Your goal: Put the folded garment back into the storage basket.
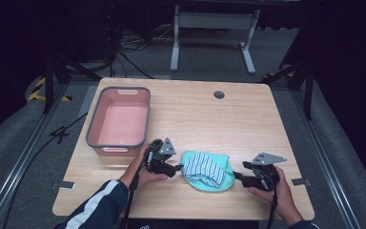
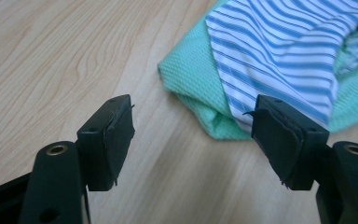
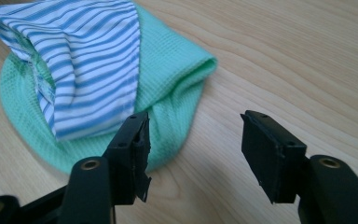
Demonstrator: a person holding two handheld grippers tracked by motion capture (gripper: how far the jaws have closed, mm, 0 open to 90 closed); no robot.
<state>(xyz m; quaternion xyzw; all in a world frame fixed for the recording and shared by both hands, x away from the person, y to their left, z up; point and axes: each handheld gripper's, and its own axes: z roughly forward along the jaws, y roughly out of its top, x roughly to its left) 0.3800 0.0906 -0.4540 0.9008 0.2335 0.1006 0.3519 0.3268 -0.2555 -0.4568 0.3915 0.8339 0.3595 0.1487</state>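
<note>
The high view takes in the whole wooden table (image 1: 248,124), with a pink basin (image 1: 120,119) near its left edge, its far right half bare, and a mint-green waffle cloth (image 1: 219,168) under a blue-striped white cloth (image 1: 204,167) near the front edge, between the two grippers. Each gripper view adds the weave and folded edges up close. The left gripper (image 2: 193,135) and right gripper (image 3: 193,149) both stand released, jaws spread and grasping nothing, beside the bundle's opposite sides.

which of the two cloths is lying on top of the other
The blue-and-white striped cloth lies on top. The plain mint-green cloth is underneath, its textured edge showing all round the striped one.
</note>
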